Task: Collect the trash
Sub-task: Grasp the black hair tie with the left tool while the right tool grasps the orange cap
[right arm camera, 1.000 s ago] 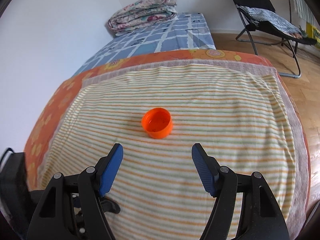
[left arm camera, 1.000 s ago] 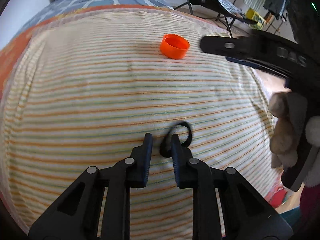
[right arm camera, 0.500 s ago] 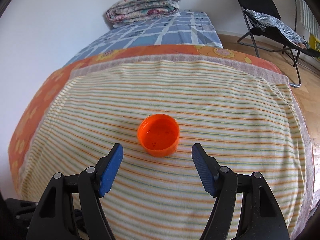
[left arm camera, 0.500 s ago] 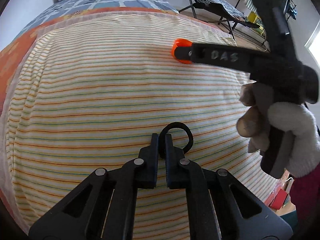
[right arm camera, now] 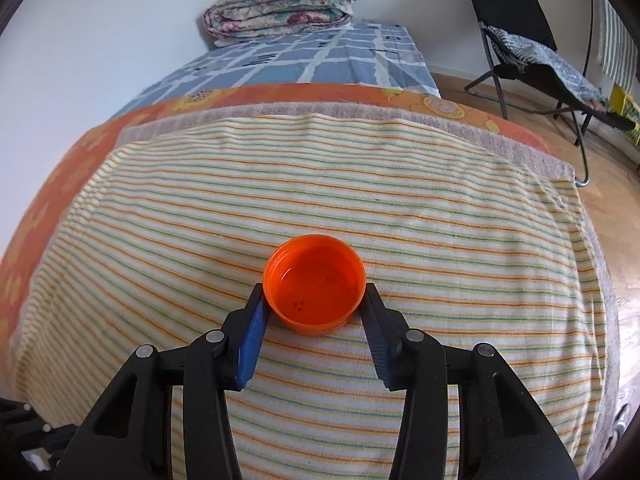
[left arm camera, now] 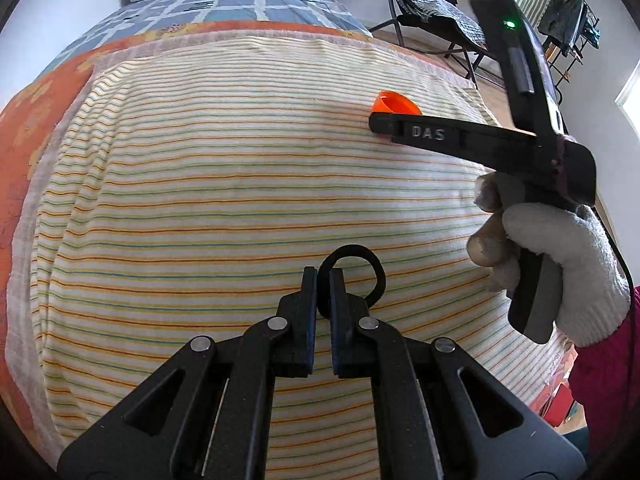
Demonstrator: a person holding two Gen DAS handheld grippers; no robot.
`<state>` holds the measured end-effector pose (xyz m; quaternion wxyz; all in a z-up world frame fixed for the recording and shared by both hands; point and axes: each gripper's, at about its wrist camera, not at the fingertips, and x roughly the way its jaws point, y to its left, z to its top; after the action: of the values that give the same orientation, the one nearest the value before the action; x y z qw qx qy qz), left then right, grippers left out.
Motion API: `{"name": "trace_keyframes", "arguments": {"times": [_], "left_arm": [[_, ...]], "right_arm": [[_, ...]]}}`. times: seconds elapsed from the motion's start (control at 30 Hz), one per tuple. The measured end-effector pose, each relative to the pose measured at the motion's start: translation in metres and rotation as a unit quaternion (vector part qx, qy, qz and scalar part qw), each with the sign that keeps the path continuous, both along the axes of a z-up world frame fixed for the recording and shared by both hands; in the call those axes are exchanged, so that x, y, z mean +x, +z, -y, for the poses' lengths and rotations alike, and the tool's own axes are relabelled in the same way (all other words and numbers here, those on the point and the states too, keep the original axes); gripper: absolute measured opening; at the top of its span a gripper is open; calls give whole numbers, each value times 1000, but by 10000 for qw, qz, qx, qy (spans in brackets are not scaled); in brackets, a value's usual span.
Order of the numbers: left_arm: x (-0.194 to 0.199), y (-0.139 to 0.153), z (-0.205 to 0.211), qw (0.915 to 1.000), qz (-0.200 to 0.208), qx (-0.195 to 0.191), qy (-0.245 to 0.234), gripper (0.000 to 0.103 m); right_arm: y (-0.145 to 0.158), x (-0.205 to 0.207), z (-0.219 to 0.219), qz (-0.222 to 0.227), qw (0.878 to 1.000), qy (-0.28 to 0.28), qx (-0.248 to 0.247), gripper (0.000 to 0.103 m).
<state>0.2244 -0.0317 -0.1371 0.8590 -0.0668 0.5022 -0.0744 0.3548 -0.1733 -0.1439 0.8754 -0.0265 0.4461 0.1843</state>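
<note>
An orange plastic cap [right arm camera: 315, 290] lies open side up on the striped towel [right arm camera: 360, 168]. My right gripper [right arm camera: 315, 300] is shut on it, one finger on each side. In the left wrist view the cap [left arm camera: 394, 105] shows behind the right gripper's finger [left arm camera: 440, 136]. My left gripper [left arm camera: 323, 284] is shut on a black ring [left arm camera: 366, 258], which it pinches at the ring's left edge just above the striped towel [left arm camera: 200, 200].
A folded floral quilt [right arm camera: 280, 4] lies at the far end of the bed on a blue checked sheet [right arm camera: 320, 56]. A black folding chair [right arm camera: 532, 48] stands on the wooden floor to the right. The towel's right edge drops off toward the floor.
My right gripper moved forward and closed its fingers onto the orange cap. My left gripper closed on the black ring and has lifted it slightly.
</note>
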Motion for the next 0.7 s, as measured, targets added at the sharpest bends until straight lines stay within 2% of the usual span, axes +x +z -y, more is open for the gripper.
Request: {"name": "trace_keyframes", "arguments": {"times": [0.3, 0.7], "left_arm": [[-9, 19, -4, 9996, 239, 104, 66, 3], [-39, 68, -14, 9967, 785, 95, 184, 3]], "right_arm": [[27, -23, 16, 290, 9996, 55, -5, 44], [81, -87, 28, 680, 9967, 400, 201, 44]]}}
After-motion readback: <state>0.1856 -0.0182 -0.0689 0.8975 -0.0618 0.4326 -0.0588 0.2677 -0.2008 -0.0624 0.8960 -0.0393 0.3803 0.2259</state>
